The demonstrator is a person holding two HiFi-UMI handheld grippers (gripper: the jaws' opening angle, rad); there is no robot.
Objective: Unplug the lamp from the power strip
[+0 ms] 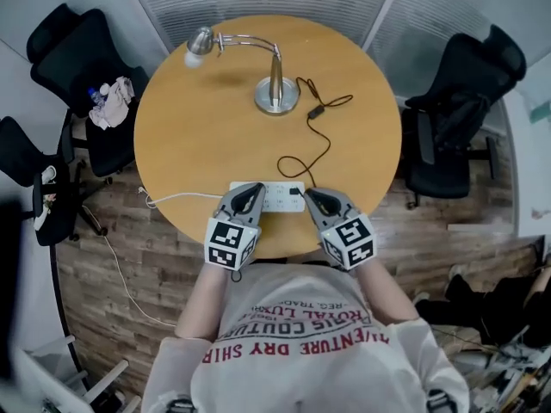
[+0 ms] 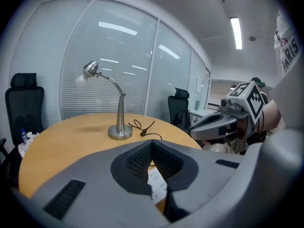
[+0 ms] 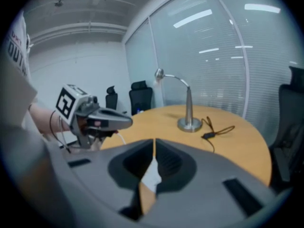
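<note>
Head view: you have one lamp [image 1: 275, 91] standing toward the far edge of the round worktop [image 1: 189, 136] and one white power strip [image 1: 280, 198] lying at the near edge. One black cable [image 1: 325, 144] runs between them, with one small switch [image 1: 316, 110] on it. The lamp's plug [image 1: 295, 192] sits in the strip near its right end. One white cord [image 1: 181, 199] leaves the strip's left end and drops off the worktop's near-left edge. Your two grippers hang over the near edge, the left gripper [image 1: 251, 191] at the strip's left end and the right gripper [image 1: 312, 194] just beside the plug. Whether either touches the strip is hard to make out. Each gripper view shows its jaws pressed together on nothing, and they hide most of the strip. Three black chairs [image 1: 65, 50] stand round the worktop, one cut off at the left. The red print on your shirt [image 1: 301, 334] is creased; only "DRY SHIR" reads clearly
</note>
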